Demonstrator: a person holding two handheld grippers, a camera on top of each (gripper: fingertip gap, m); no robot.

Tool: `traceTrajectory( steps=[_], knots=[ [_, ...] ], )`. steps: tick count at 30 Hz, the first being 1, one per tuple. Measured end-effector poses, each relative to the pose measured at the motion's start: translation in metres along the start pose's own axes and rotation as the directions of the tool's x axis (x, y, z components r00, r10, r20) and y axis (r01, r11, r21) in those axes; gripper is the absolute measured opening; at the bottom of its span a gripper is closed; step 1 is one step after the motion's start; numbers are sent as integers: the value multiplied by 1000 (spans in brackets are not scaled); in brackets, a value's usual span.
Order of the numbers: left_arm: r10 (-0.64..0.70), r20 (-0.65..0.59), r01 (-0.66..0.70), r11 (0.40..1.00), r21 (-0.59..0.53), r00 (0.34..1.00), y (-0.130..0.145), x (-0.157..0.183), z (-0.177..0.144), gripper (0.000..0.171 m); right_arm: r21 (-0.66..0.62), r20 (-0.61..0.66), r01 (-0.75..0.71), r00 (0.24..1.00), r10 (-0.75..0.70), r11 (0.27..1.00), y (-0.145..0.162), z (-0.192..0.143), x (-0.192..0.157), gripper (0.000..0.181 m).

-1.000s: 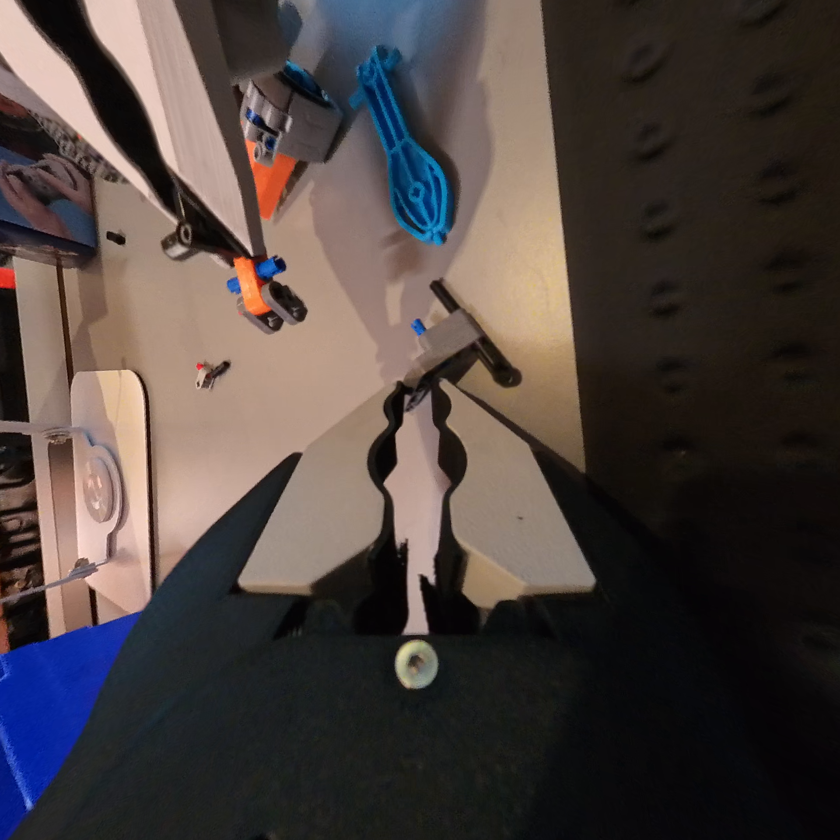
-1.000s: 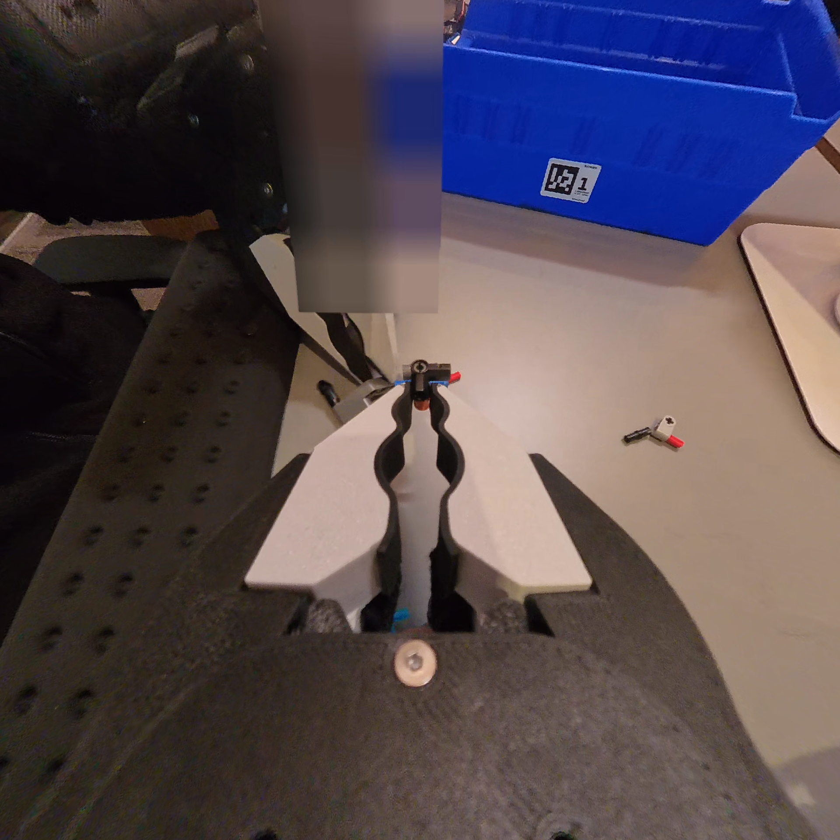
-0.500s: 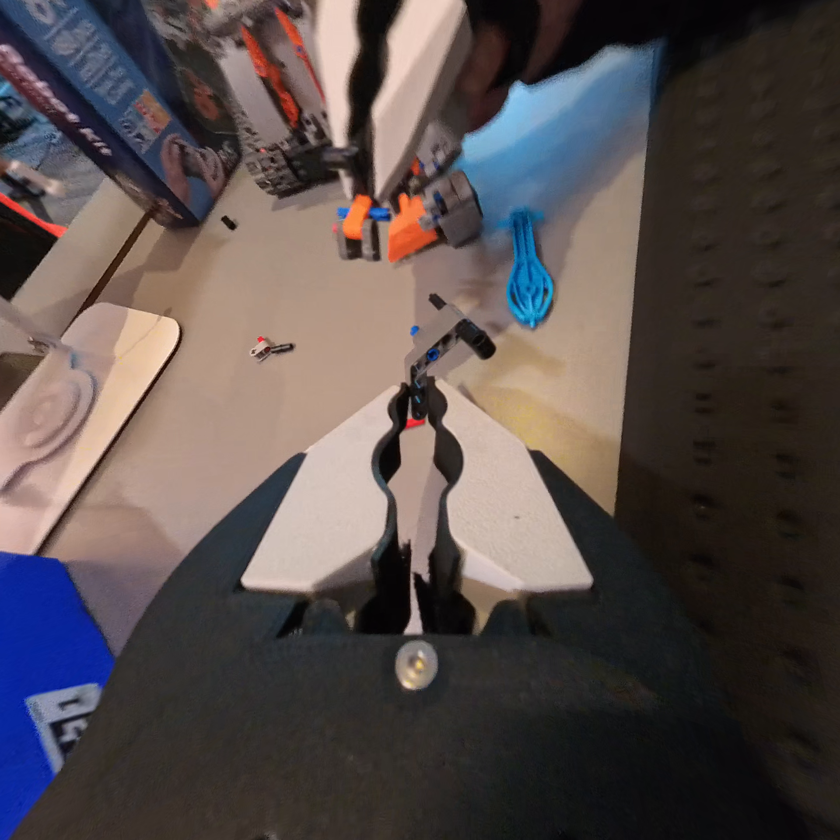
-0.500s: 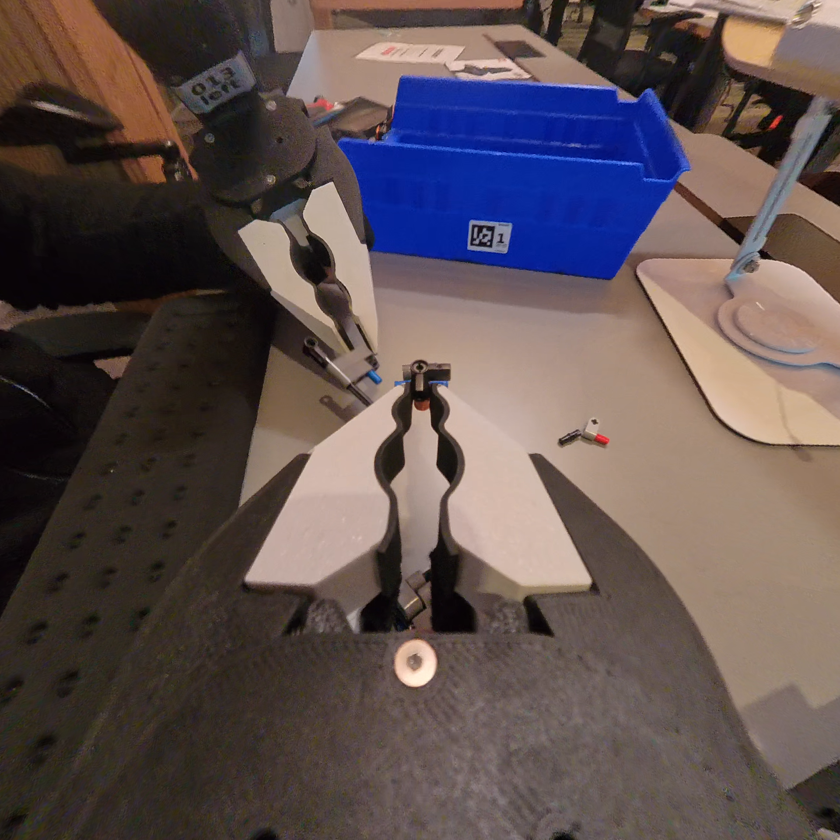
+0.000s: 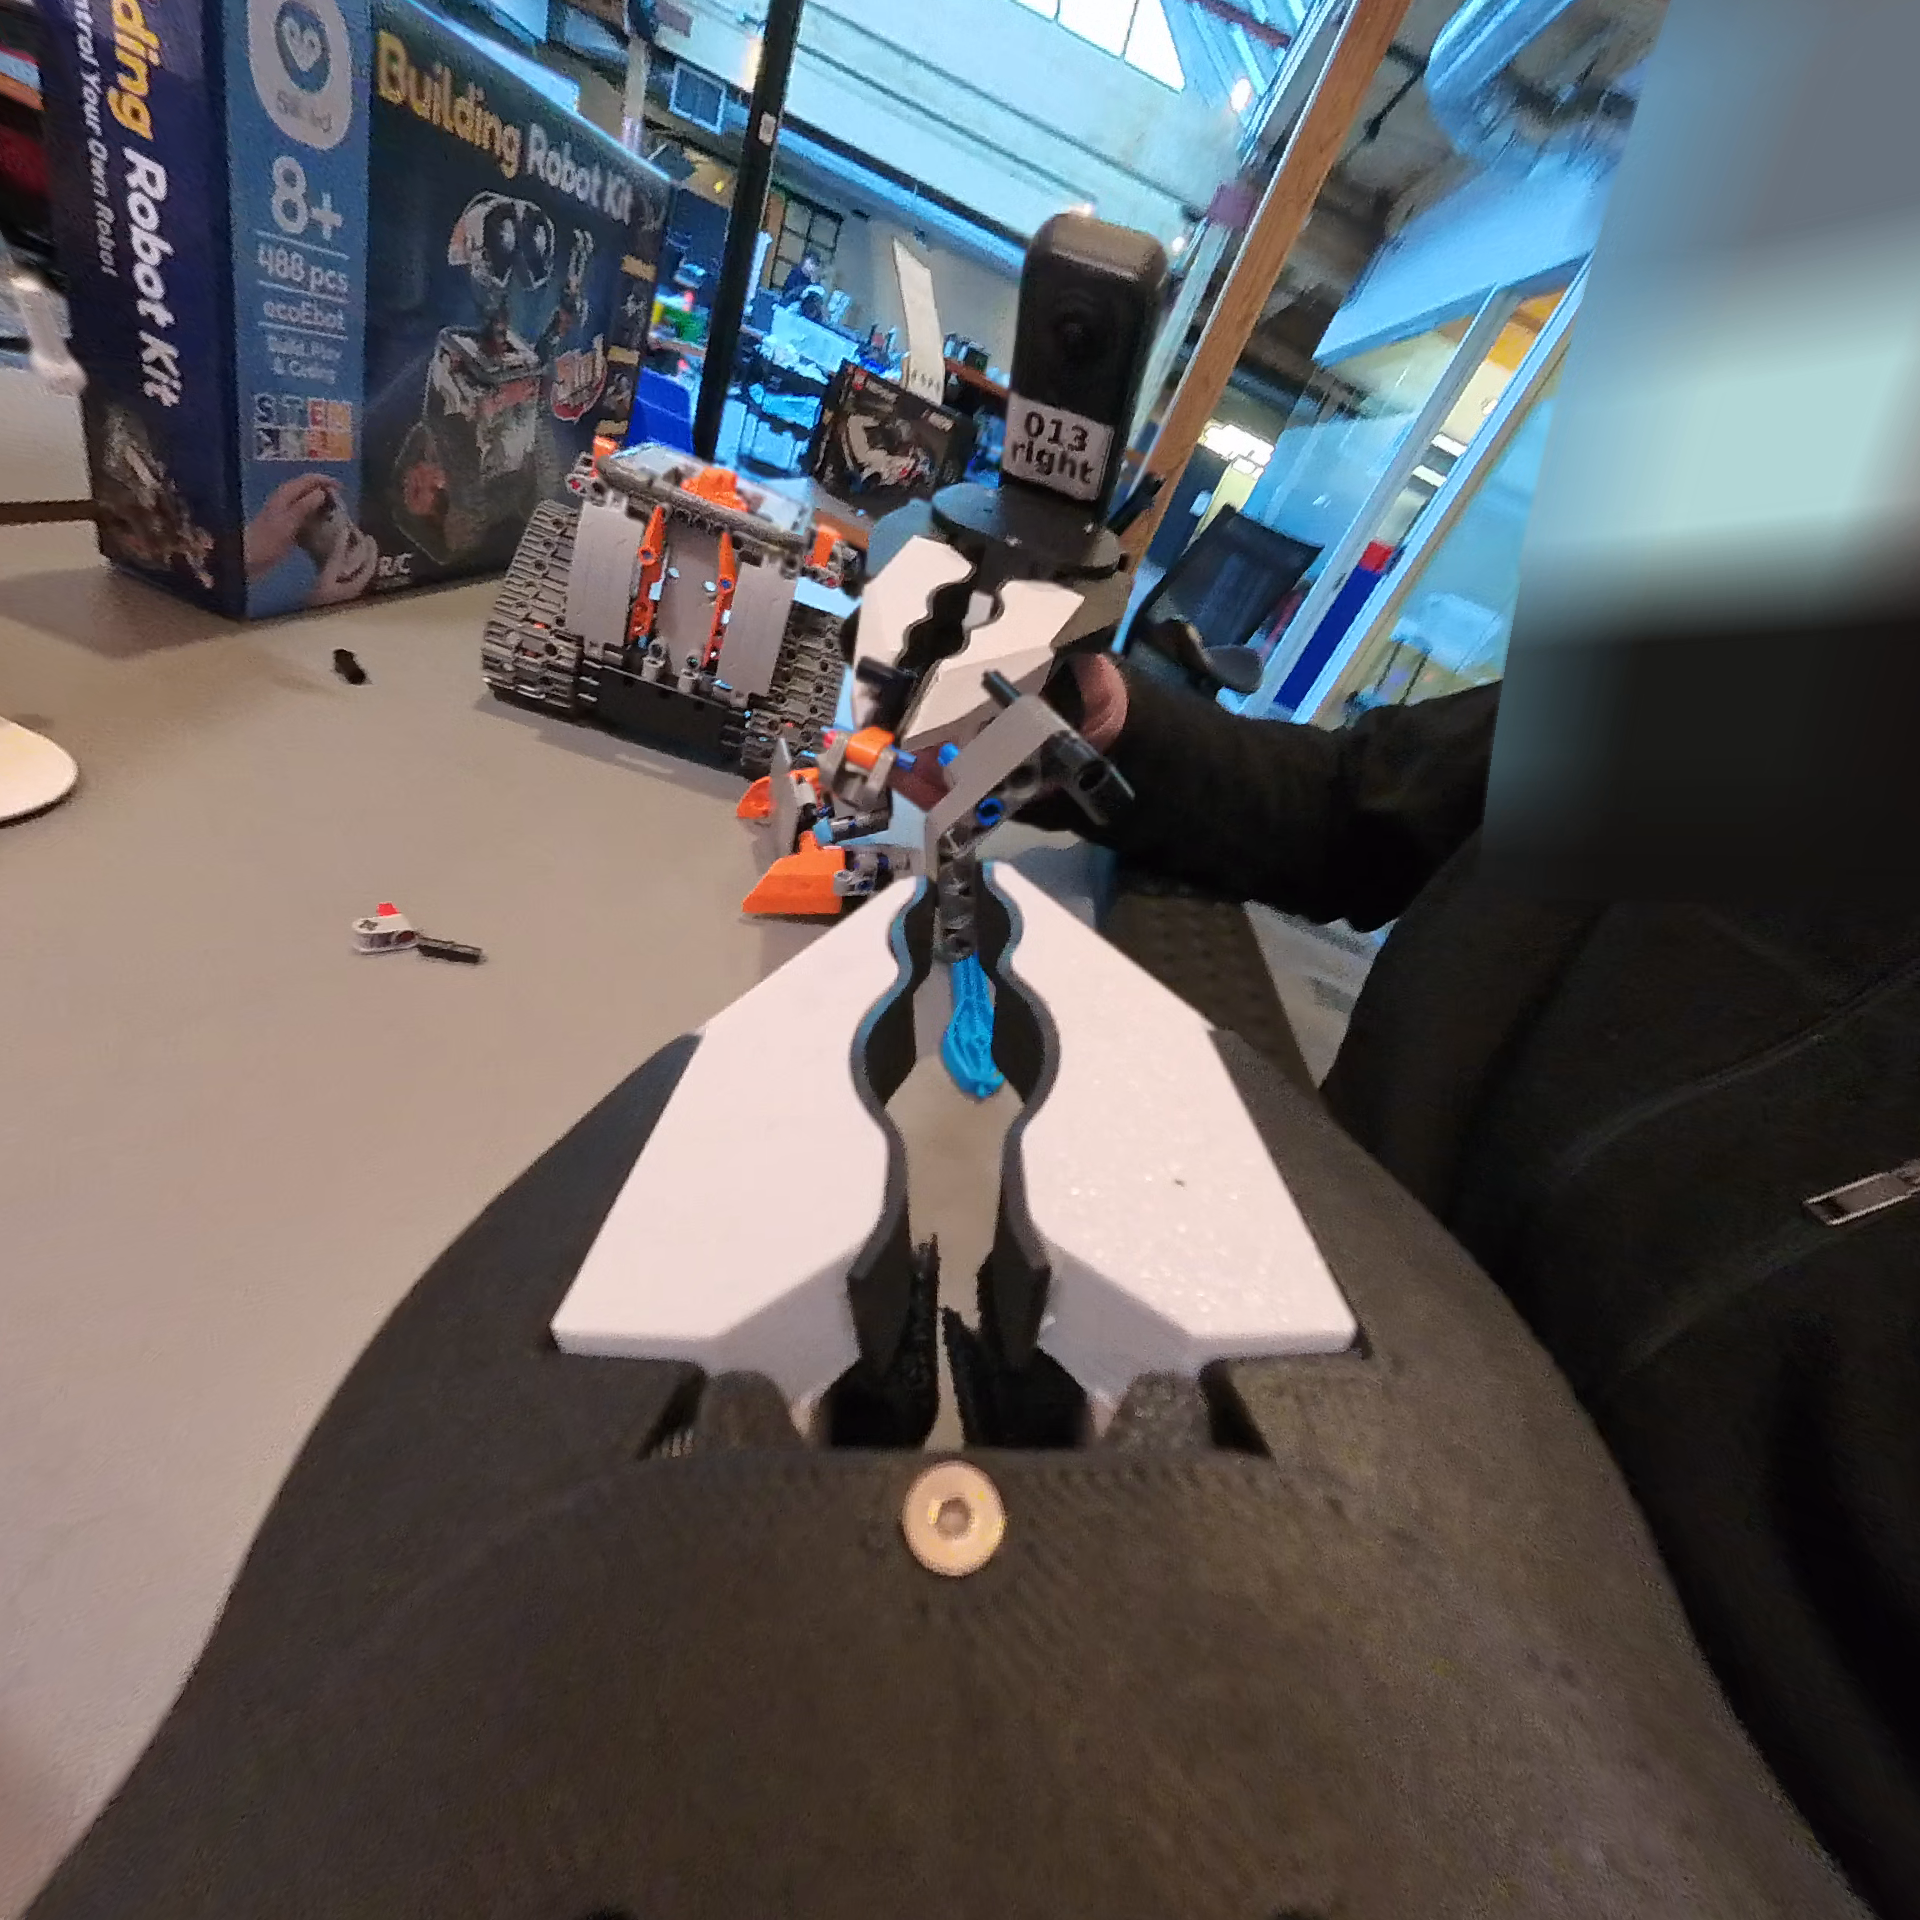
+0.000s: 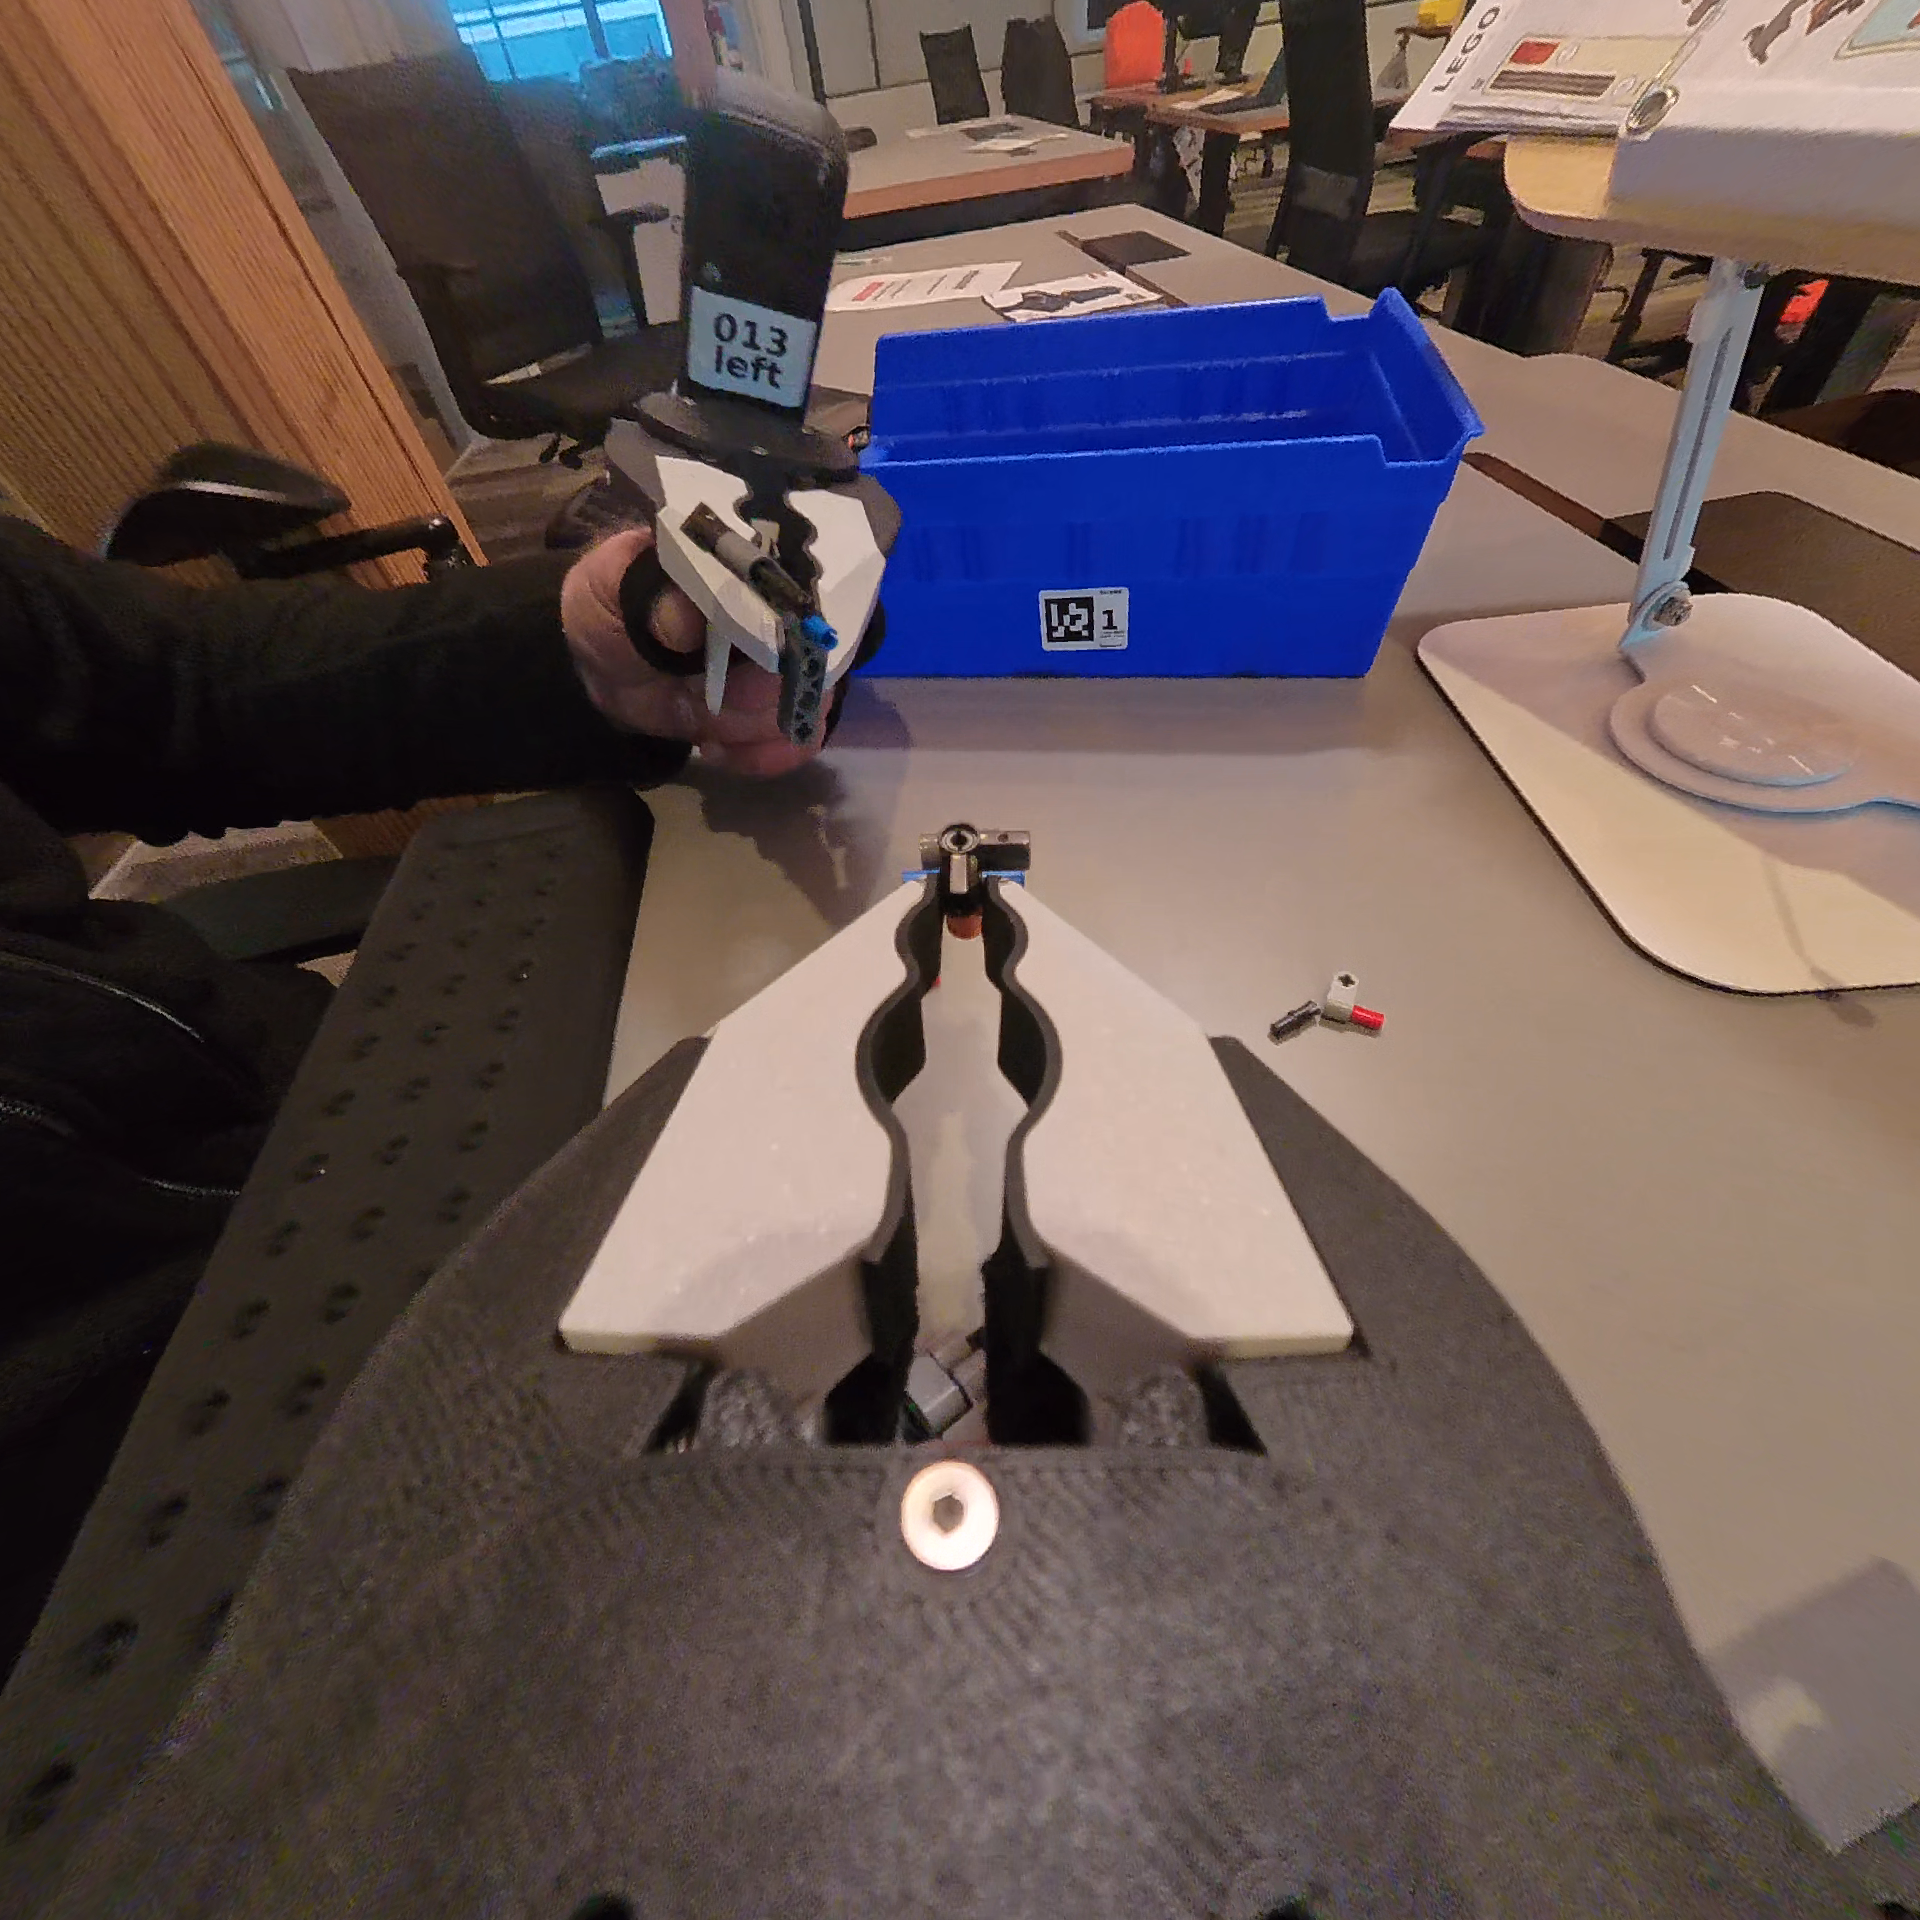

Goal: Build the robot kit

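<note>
My left gripper (image 5: 954, 902) is shut on the lower end of a grey angled beam (image 5: 1013, 774) with blue pins and holds it up above the table. My right gripper (image 6: 962, 896) is shut on a small black and grey connector piece (image 6: 966, 854) with a blue pin and an orange part. The two grippers face each other. The right gripper shows in the left wrist view (image 5: 896, 717), just behind the beam. The left gripper shows in the right wrist view (image 6: 792, 634), farther off to the left, with the beam (image 6: 805, 670) hanging from it.
A grey and orange tracked model (image 5: 665, 613) and a kit box (image 5: 312, 291) stand behind. Orange parts (image 5: 798, 881), a blue spatula-shaped part (image 5: 971, 1039) and a small grey connector (image 6: 1335, 1008) lie on the table. A blue bin (image 6: 1143, 488), a stand's base board (image 6: 1714, 810) and a black perforated mat (image 6: 364, 1039) border it.
My left gripper has lifted the grey beam off the table and tilted from looking down to level. My right gripper has also risen with its piece. The two now face each other.
</note>
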State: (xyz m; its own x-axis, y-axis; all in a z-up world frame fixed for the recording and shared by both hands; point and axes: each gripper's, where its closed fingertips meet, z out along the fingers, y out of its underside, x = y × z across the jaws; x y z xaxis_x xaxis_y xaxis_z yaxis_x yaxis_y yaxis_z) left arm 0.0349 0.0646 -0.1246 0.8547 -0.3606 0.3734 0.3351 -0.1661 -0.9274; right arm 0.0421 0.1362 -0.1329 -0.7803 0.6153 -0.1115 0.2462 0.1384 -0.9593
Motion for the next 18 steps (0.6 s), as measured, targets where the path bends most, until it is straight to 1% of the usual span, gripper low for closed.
traceTrajectory(
  steps=[4,10,14,18],
  knots=[
    [-56,-55,58,997,41,997,-6,2,4,6,14,13,-23,1000,22,1000,-3,0,-3,5],
    [-106,-89,111,992,58,990,-12,-3,9,6,27,21,-33,999,32,999,-6,-1,-5,5],
    [-116,-99,123,990,65,988,-16,-6,10,6,30,19,-39,999,38,999,-6,-1,-4,5],
    [-106,-87,111,992,51,991,-14,-10,12,6,21,15,-38,999,38,999,-3,0,-2,5]
  ],
)
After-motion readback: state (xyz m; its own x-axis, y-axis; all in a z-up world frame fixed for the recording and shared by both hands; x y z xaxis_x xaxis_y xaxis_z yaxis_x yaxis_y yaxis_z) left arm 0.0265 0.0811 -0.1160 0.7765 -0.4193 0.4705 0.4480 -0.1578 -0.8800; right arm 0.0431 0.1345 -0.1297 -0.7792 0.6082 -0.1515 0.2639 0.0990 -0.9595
